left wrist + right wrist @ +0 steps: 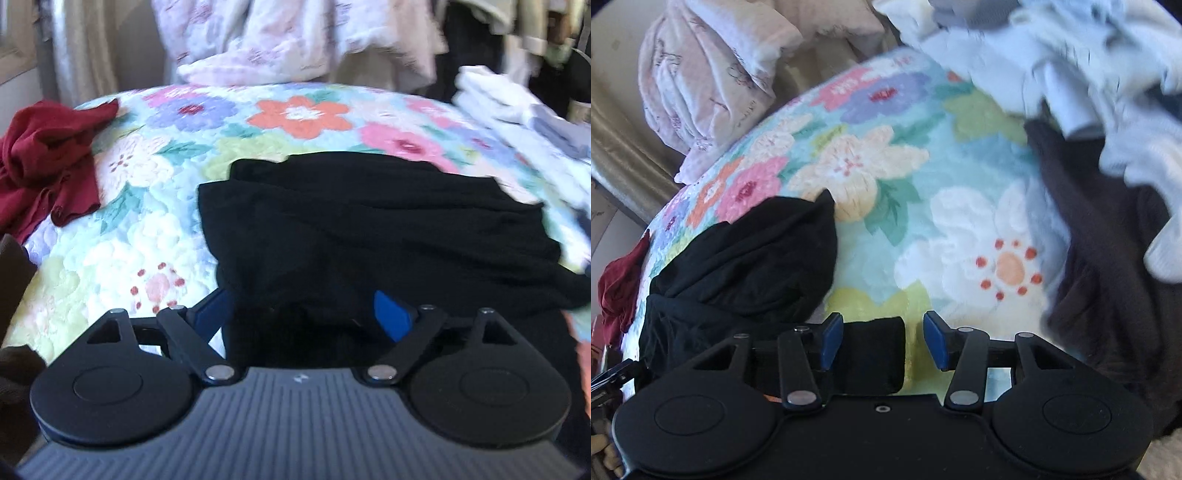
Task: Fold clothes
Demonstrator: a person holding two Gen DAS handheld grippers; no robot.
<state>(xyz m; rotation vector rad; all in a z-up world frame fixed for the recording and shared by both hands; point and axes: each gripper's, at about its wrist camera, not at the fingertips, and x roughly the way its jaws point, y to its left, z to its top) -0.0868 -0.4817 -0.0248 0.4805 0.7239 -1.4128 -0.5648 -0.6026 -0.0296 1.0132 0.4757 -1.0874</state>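
Observation:
A black garment (369, 221) lies partly folded on the floral quilt (166, 184). Its near edge drapes over my left gripper (306, 314), whose blue pads (391, 314) stand wide apart with cloth bunched between them. In the right wrist view the same black garment (750, 254) lies at the left, with one flap reaching between the fingers. My right gripper (882, 339) is open, its blue pads (934, 339) apart over the quilt (923, 184).
A crumpled red garment (48, 158) lies at the quilt's left. White and grey folded clothes (517, 107) sit at the right. A dark brown garment (1108, 266) and pale clothes (1089, 74) lie right of the right gripper. A pink-white blanket (709, 81) is bunched behind.

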